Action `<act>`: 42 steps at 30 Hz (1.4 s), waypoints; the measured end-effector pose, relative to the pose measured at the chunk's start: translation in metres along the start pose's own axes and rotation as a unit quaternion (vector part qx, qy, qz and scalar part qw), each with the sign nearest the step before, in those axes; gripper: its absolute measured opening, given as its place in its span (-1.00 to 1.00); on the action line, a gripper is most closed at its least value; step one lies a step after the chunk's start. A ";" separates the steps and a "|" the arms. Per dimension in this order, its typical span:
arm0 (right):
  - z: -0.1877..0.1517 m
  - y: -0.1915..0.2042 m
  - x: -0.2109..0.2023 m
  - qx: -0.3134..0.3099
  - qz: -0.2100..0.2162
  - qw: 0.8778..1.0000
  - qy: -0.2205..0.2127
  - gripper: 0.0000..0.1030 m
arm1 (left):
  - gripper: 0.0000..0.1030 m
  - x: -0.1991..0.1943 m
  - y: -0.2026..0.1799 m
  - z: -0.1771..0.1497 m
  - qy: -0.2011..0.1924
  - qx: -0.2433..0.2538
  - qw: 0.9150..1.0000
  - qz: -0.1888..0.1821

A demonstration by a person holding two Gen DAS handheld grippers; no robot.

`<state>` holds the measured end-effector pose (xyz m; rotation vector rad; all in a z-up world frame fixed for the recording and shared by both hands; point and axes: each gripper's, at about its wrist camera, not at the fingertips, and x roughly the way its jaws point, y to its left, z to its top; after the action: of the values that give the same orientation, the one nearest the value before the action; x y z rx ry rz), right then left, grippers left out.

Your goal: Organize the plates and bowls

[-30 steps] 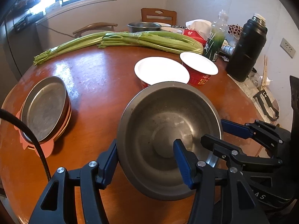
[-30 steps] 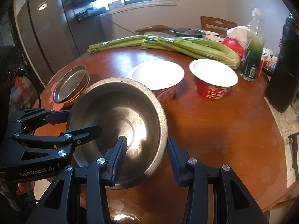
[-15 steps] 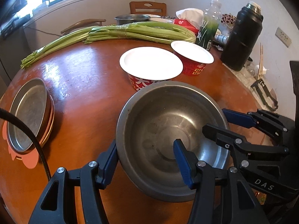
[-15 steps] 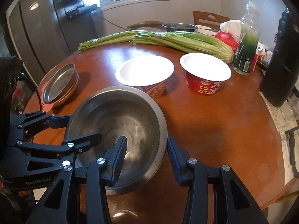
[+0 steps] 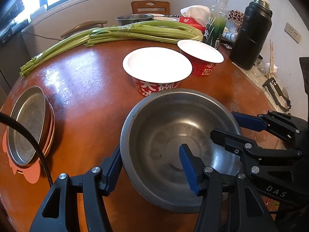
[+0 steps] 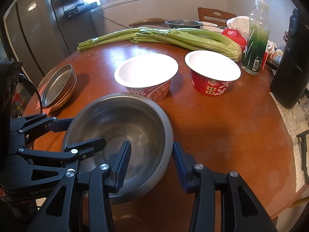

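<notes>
A big steel bowl (image 5: 164, 133) (image 6: 135, 119) is low at the near side of the round wooden table (image 5: 87, 77); whether it rests on the wood I cannot tell. My left gripper (image 5: 150, 167) (image 6: 77, 133) straddles its left wall, one blue finger outside and one inside. My right gripper (image 6: 151, 162) (image 5: 237, 129) straddles the right wall the same way. Both are shut on the bowl. Two red paper bowls (image 5: 157, 67) (image 5: 200, 52) with white insides stand just behind it. A stack of plates (image 5: 27, 123) (image 6: 58, 83), a steel one on top, lies at the table's left edge.
Long celery stalks (image 5: 135, 32) lie across the back of the table. A green glass bottle (image 5: 216, 25), a black flask (image 5: 251, 32) and a red tissue pack stand at the back right. A second steel bowl (image 5: 134, 18) sits behind the celery, in front of a chair.
The steel bowl has come down toward the table and levelled out, still between both grippers. Neither gripper's fingers have shifted on it.
</notes>
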<state>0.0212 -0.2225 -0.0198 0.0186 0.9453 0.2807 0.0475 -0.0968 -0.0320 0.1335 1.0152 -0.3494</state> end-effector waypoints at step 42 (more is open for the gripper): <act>0.057 -0.020 -0.018 0.035 0.038 0.997 -0.049 -0.03 | 0.13 -0.039 0.052 0.063 -0.051 -0.046 0.997 0.016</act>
<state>0.0609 -0.2398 0.0255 0.1318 0.8578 0.3142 0.0977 -0.0560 0.0314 0.0478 0.9246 -0.2758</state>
